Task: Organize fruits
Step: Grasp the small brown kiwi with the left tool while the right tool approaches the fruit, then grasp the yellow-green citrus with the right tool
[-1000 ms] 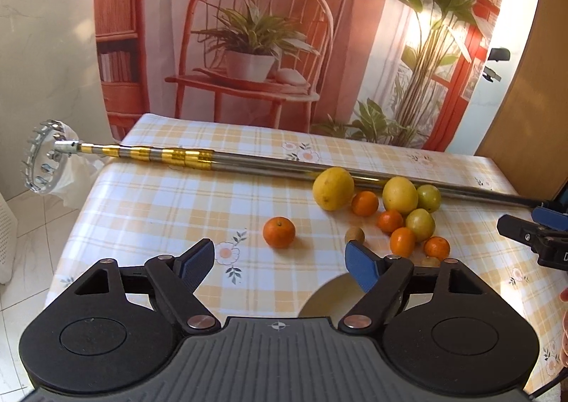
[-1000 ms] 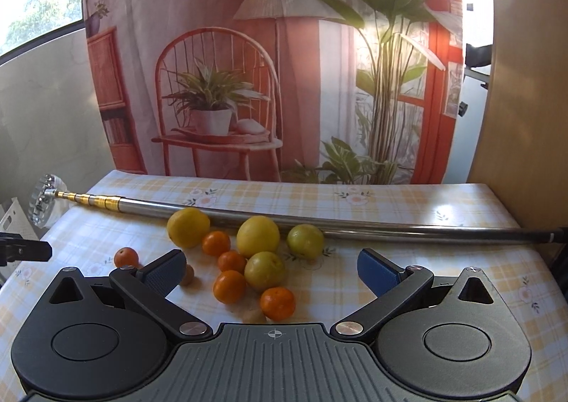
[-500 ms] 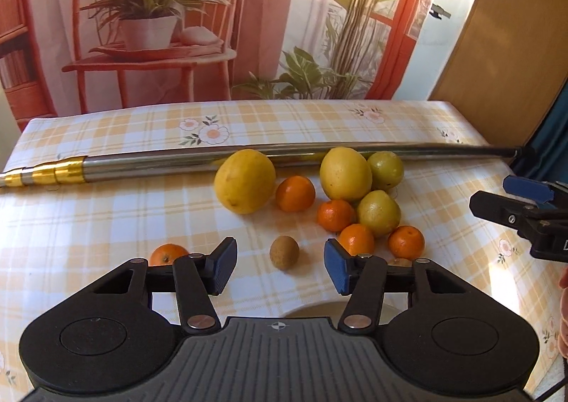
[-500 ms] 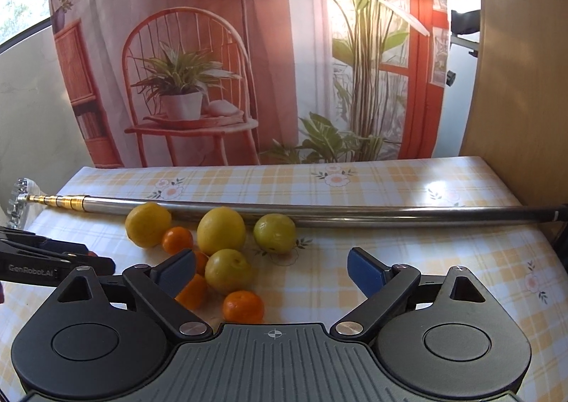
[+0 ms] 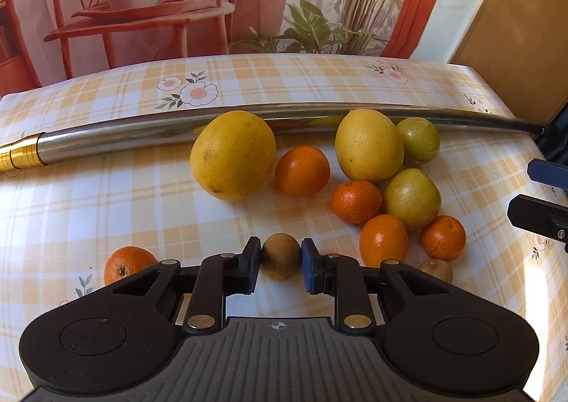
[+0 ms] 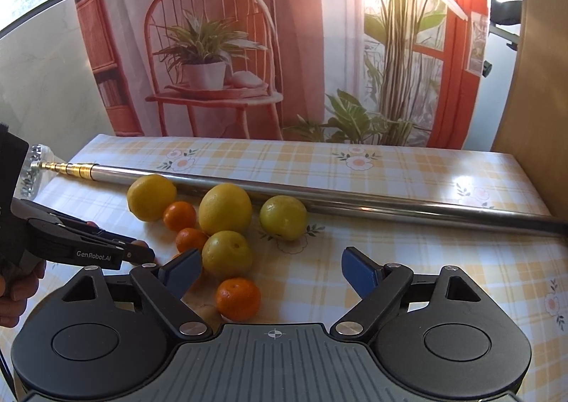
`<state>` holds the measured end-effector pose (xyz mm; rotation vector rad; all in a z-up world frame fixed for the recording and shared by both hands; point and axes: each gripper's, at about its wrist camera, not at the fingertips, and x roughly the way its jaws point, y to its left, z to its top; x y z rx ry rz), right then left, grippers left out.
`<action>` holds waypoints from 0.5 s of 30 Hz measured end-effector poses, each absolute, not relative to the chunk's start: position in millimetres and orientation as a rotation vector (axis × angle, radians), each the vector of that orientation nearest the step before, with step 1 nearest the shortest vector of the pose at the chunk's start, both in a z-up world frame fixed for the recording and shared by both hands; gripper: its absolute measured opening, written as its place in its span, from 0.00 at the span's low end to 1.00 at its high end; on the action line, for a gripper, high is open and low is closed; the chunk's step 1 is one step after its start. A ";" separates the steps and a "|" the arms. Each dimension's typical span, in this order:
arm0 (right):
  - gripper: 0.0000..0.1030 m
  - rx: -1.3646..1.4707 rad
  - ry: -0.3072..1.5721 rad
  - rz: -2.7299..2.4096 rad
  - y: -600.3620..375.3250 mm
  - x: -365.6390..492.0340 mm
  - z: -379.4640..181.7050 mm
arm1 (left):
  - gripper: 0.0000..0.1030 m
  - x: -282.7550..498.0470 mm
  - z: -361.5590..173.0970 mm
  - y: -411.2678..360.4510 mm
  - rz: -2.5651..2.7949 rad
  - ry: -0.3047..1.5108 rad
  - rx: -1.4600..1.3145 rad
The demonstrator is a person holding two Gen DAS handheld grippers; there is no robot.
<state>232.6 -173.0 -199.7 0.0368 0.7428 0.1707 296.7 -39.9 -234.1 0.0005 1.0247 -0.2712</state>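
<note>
One small brown fruit sits on the table squarely between the left gripper pads, which touch or nearly touch its sides. The fruit pile lies at two o'clock. The right gripper hangs spread wide, farther off.

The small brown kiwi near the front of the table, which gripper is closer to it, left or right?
Left. The left gripper has the kiwi between its fingers, closed against its sides. The right gripper hangs open off to the kiwi's right, over the green-yellow fruits.
</note>
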 end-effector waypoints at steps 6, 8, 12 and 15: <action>0.72 0.049 0.759 0.249 -172.7 246.4 -208.1 | 0.25 268.6 -210.2 -32.0 -0.260 0.949 -0.004; 0.68 0.063 0.765 0.270 -173.0 252.3 -212.0 | 0.25 257.2 -199.5 -25.0 -0.252 0.919 -0.015; 0.59 0.124 0.792 0.277 -174.4 271.4 -224.3 | 0.25 230.8 -180.0 -10.4 -0.239 0.868 -0.033; 0.55 0.195 0.825 0.289 -175.9 286.0 -236.2 | 0.25 215.7 -172.6 1.8 -0.229 0.856 -0.076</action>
